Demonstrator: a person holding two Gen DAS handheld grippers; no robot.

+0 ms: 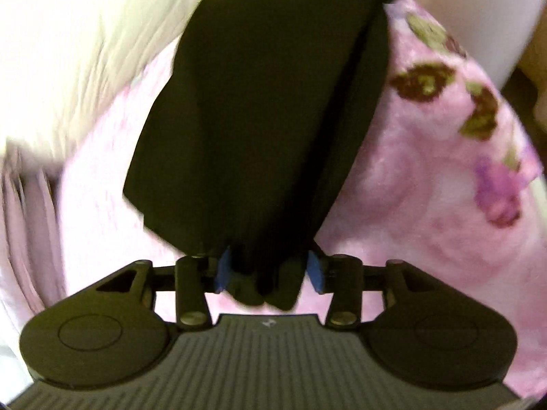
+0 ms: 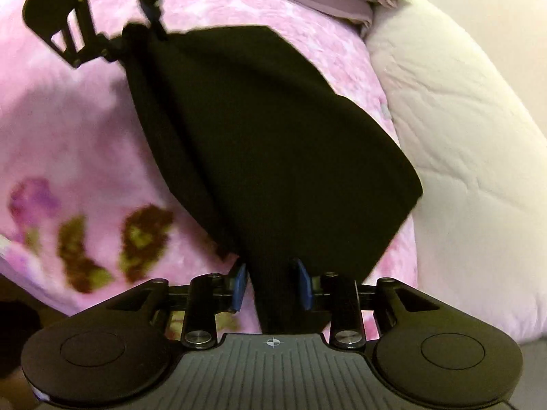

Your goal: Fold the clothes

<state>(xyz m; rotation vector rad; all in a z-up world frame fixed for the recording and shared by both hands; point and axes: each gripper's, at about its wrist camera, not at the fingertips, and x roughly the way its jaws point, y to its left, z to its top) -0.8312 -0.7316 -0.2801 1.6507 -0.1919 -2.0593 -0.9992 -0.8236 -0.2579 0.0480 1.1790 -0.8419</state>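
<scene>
Both tools pinch one black garment — the left tool grips a bunched corner, the right tool another. Cloth hangs stretched between them above a pink floral blanket, with a cream quilt beside it — motion blur softens edges.

matt black cloth garment, smooth knit, pink floral blanket plush and fuzzy, cream quilt soft stitched cotton look, left gripper matt black plastic, blue rubbery pads, dull metal screws
</scene>
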